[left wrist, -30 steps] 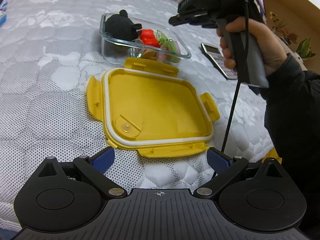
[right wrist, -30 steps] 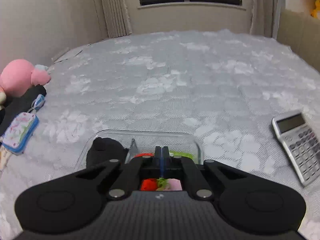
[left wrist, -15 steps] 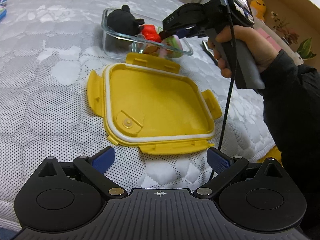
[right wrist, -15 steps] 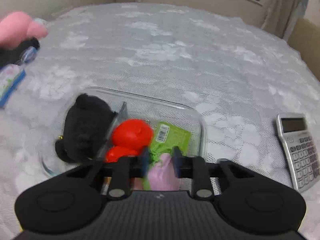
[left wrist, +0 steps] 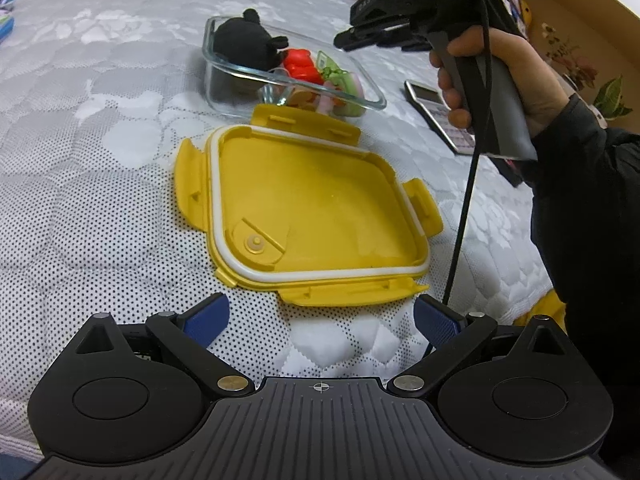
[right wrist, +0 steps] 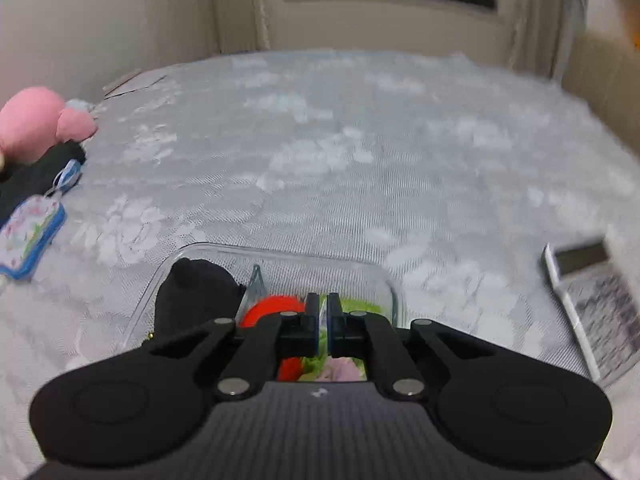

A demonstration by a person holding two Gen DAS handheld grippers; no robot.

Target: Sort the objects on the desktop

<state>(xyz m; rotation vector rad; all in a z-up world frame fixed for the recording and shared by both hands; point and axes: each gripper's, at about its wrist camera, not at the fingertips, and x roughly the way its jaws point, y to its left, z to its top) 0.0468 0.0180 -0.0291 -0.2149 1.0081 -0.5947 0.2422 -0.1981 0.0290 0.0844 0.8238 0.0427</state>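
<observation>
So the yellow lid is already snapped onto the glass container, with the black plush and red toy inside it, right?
Not quite. The yellow lid is off: the left wrist view shows it lying upturned on the bed in front of the glass container, which stands open. The black plush and red toy are inside it.

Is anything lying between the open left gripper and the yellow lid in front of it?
Nothing visible does. The left gripper hangs open just short of the yellow lid, with only bare quilted mattress between its fingertips and the lid's near edge.
</observation>
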